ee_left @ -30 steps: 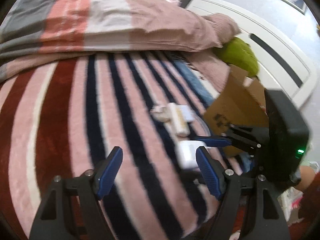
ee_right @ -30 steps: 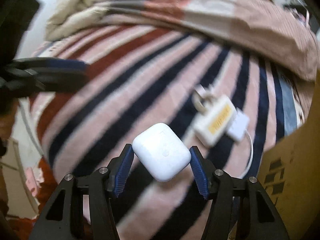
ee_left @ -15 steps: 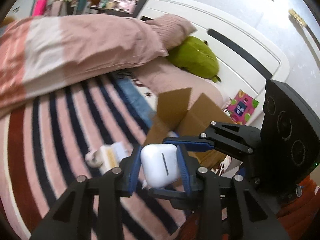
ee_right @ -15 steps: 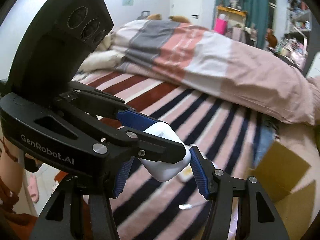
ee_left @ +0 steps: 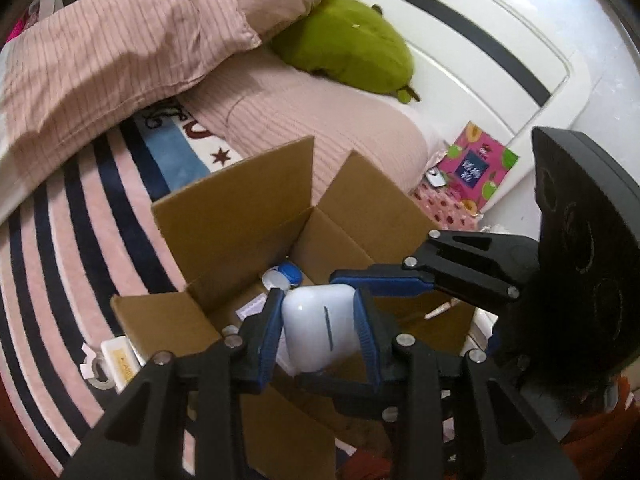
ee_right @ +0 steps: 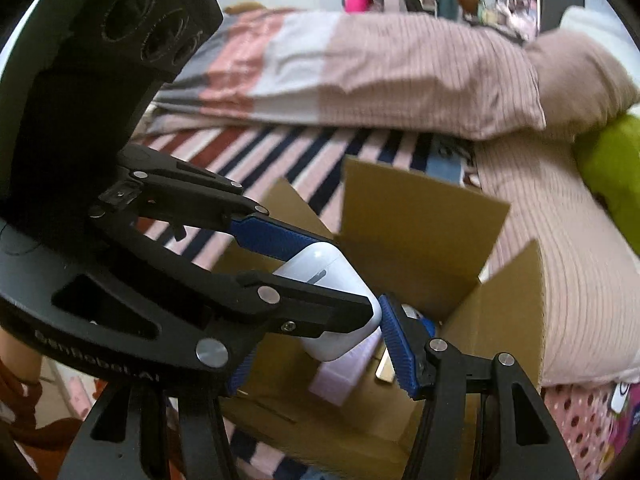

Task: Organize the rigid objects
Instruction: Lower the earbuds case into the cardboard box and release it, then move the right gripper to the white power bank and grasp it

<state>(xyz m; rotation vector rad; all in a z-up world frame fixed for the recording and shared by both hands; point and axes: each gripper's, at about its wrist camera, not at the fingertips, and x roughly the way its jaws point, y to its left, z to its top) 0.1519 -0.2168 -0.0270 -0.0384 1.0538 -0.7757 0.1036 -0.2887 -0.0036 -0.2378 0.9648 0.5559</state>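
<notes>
**Earbud case handed across and held over the open box**

Since a second ago your white rounded plastic earbud case (ee_left: 323,326) has passed from the right gripper to the left, and both grippers have swung from the striped blanket to the box.

Largest first: the bed with its pink, navy and dark-red striped blanket (ee_left: 60,248) fills the left of the left wrist view, with a rumpled pink striped duvet (ee_left: 120,40) and a green plush cushion (ee_left: 352,48) against the white headboard (ee_left: 480,60).

Your open brown cardboard box (ee_left: 240,216) stands on the blanket, flaps up. Inside it you can see a blue-and-white round lid (ee_left: 286,274) and a lilac flat packet (ee_right: 348,372).

Your left gripper (ee_left: 320,330) is clamped narrow on the case, which hangs above the box opening. Your right gripper (ee_right: 320,368) sits wider; its blue pad (ee_right: 396,344) is beside the case, apparently just off it.

A small white-and-yellow adapter (ee_left: 118,360) lies on the blanket just beside the box's left flap.
</notes>
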